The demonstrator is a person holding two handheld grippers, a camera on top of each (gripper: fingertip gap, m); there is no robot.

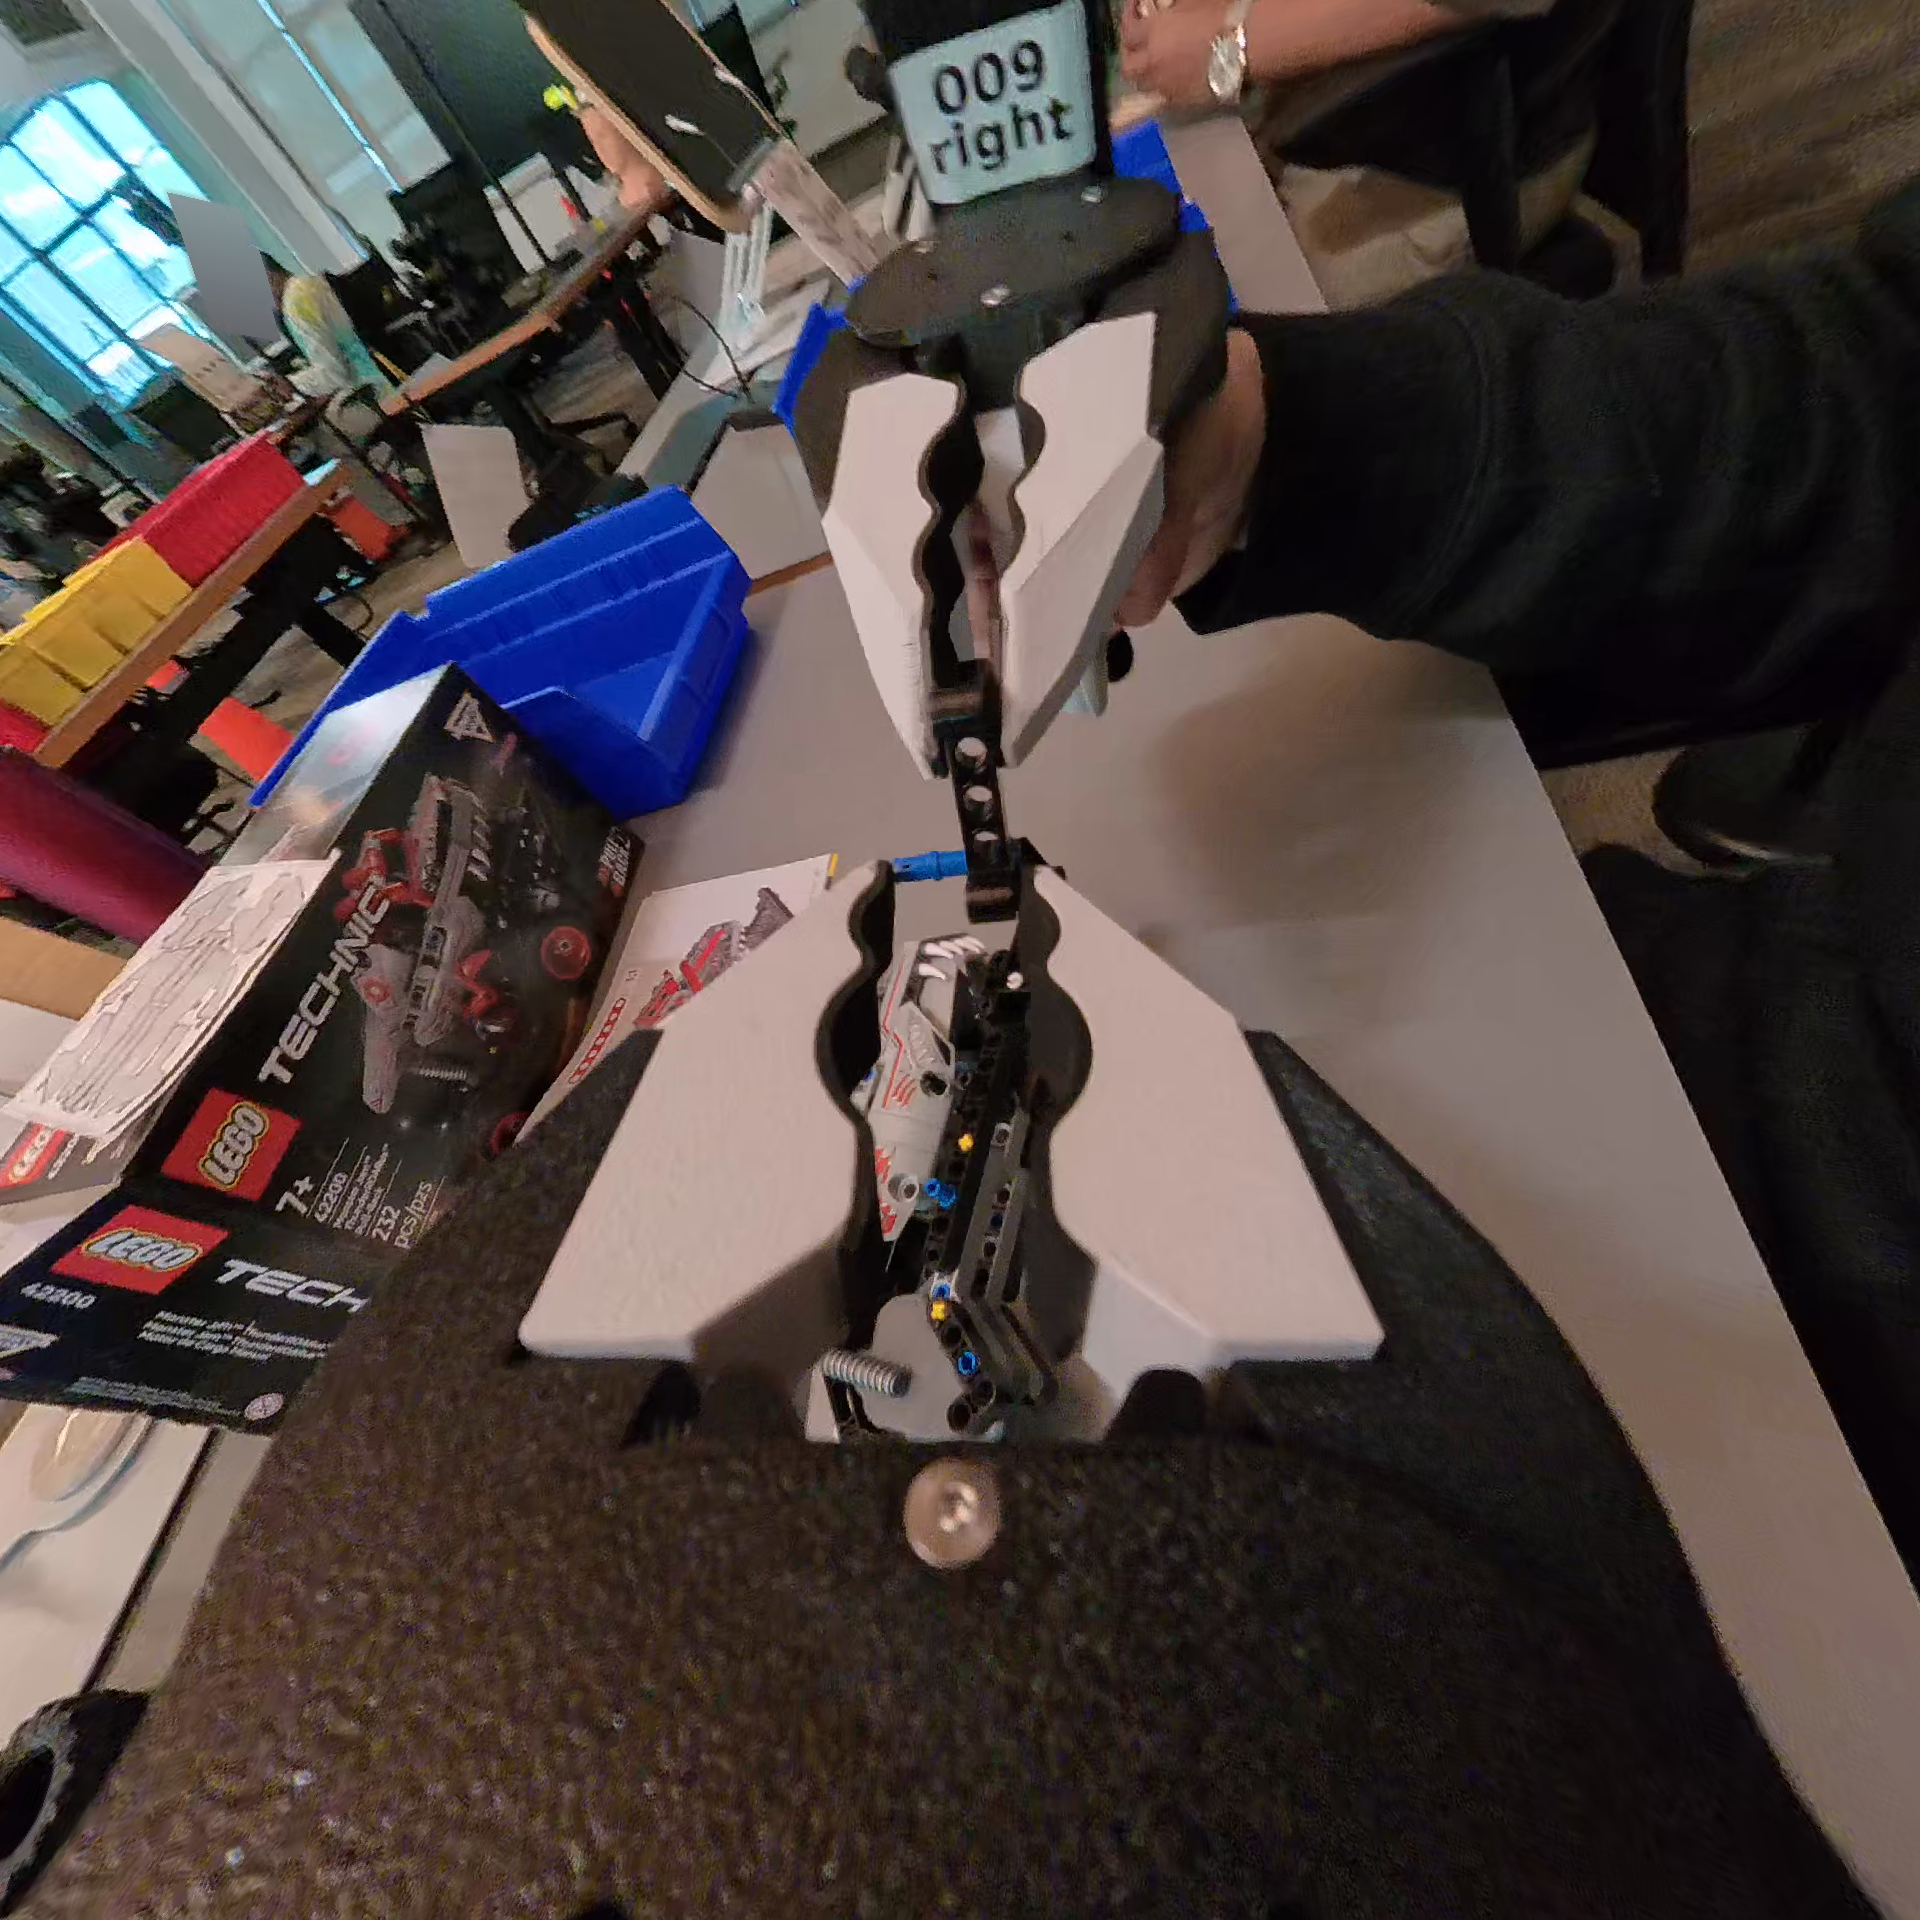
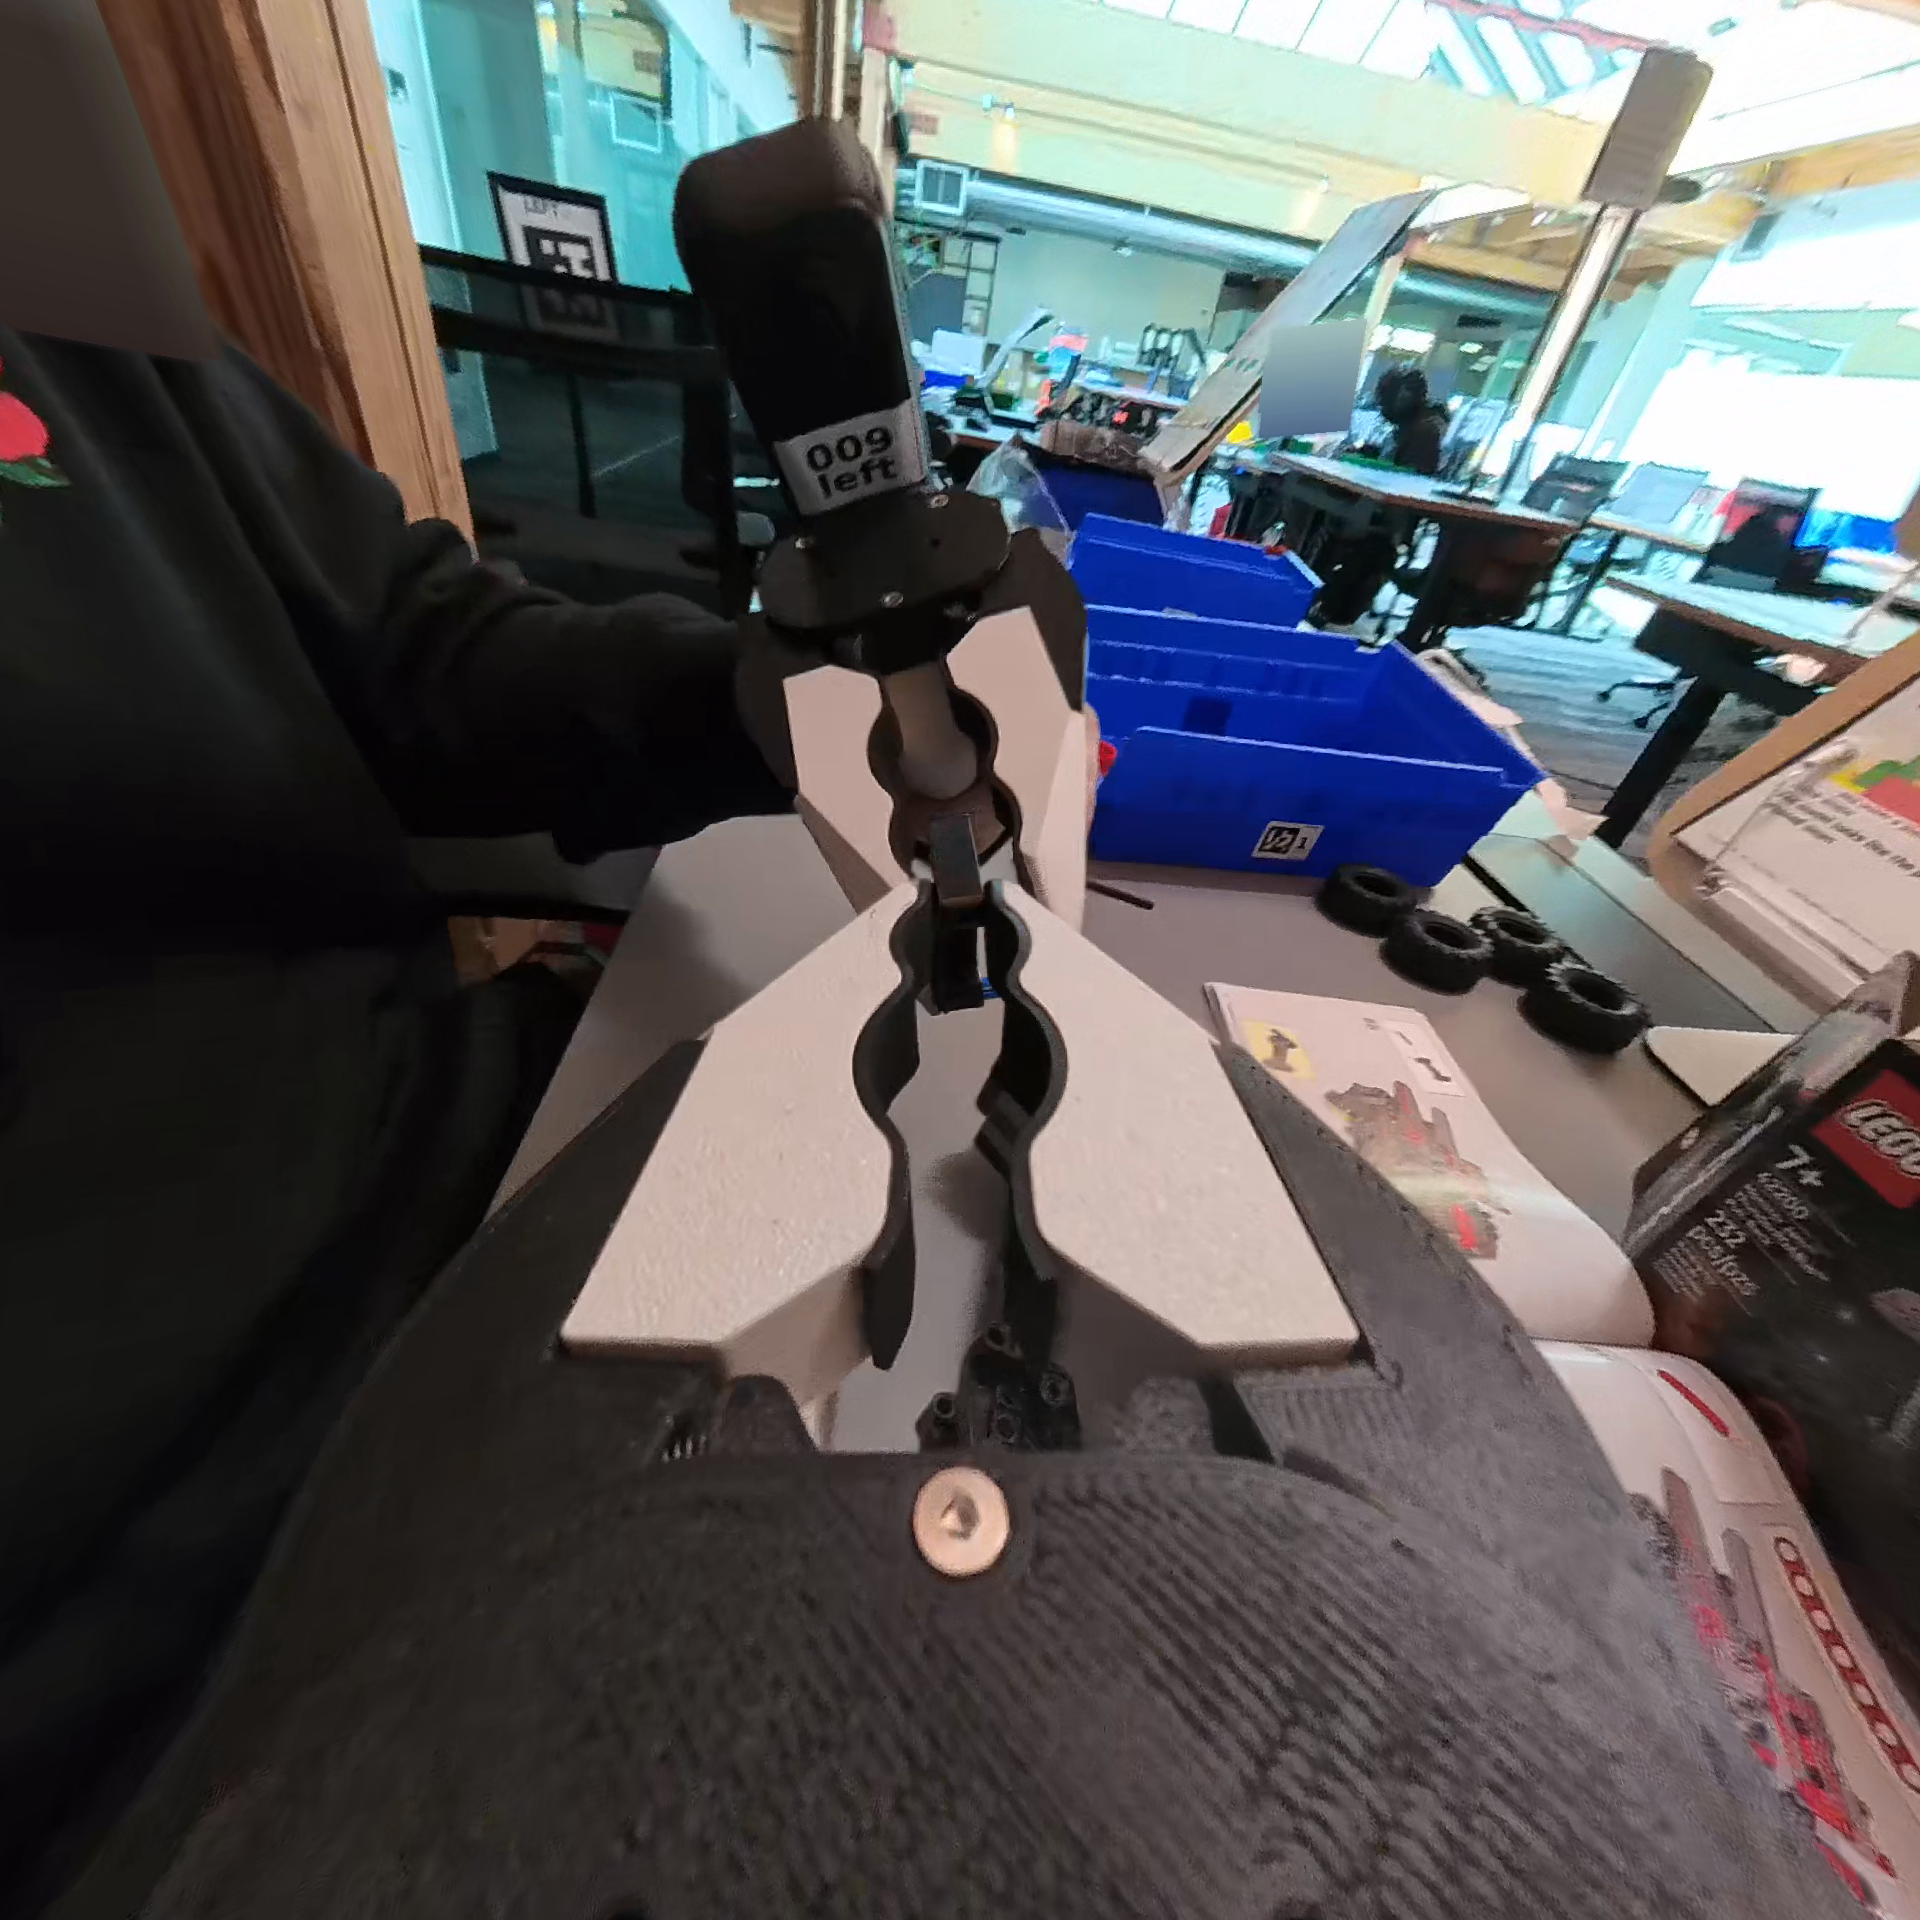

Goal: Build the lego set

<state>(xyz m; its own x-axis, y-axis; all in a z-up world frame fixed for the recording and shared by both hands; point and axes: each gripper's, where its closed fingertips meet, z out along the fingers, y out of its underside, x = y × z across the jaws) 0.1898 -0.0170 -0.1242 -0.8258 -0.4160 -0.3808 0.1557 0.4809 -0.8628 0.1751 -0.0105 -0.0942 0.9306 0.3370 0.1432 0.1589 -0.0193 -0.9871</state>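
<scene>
Bright daylight from big windows (image 1: 73, 239) at far left in left wrist view, blown out pale. Skylit ceiling (image 2: 1247, 62) glaring in right wrist view. Soft shadows on the grey table (image 1: 1299, 831). Strong fisheye bending at edges. Near foam blurred; instruction booklet (image 2: 1766, 1621) smeared at lower right.

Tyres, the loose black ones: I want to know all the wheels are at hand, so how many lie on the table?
4. All sit in a cluster on the grey table in front of the blue bin, seen in the right wrist view: tyre, tyre, tyre, tyre. Others may lie out of view.
</scene>
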